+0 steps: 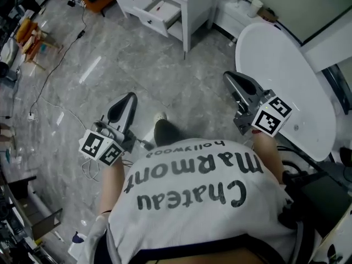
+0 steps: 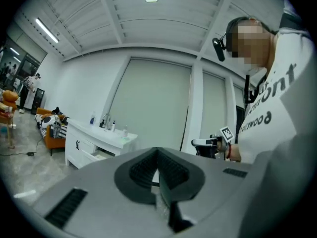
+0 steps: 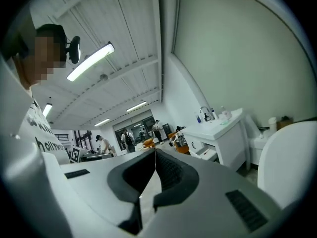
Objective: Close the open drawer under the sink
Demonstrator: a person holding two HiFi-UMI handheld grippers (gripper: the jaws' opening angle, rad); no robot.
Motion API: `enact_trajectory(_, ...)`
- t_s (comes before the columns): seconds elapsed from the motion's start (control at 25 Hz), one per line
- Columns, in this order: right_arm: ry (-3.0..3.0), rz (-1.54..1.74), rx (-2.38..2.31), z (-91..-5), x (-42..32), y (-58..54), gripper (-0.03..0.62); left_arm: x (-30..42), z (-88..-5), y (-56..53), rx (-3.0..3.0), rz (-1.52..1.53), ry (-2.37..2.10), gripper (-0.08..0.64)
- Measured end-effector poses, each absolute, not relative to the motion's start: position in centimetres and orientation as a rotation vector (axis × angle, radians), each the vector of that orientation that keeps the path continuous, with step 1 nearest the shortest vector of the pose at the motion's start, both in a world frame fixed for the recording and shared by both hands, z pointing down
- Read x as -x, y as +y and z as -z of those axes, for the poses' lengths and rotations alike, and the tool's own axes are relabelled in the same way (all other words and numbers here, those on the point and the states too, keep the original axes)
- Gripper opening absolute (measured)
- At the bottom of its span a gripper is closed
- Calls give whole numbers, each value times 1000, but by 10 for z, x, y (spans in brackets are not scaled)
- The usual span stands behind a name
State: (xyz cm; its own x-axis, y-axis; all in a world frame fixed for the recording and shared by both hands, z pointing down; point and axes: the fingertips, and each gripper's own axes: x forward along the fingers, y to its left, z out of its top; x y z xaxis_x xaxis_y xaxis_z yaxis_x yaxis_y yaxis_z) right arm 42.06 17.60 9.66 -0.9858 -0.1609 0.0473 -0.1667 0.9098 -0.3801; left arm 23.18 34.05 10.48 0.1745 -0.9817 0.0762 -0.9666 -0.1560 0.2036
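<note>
**A:** What is the head view showing?

**B:** The person (image 1: 203, 202) is standing well back from the sink cabinet (image 1: 190, 15). Its drawer (image 1: 159, 11) is hanging open at the cabinet's front. The left gripper (image 1: 127, 99) and right gripper (image 1: 228, 77) are both pointing toward the cabinet, well apart from it.

**A:** And the left gripper view?

**B:** Its jaws are pressing together on nothing. A faucet (image 2: 105, 120) is showing on the cabinet top, which the head view is cropping out.

**A:** The right gripper view?

**B:** Its jaws are also meeting, empty, with the drawer sticking out of the cabinet beyond them.
</note>
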Motion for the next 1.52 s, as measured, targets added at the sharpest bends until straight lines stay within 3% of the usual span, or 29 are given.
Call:
enact_trajectory(0.64,-3000,-675,-495,-95,-277,121,12,-130,-137,243,-2471,-293,-1493,8)
enact_trajectory(1.16,-2918,-805,-595,-117,-196,115,12,-29,-144,225,-2280,-31,-1483,8)
enact_trajectory(1.52,-2870,-931,-499,-140,-134,107,12,0,-156,217,-2196,53,-1520,8)
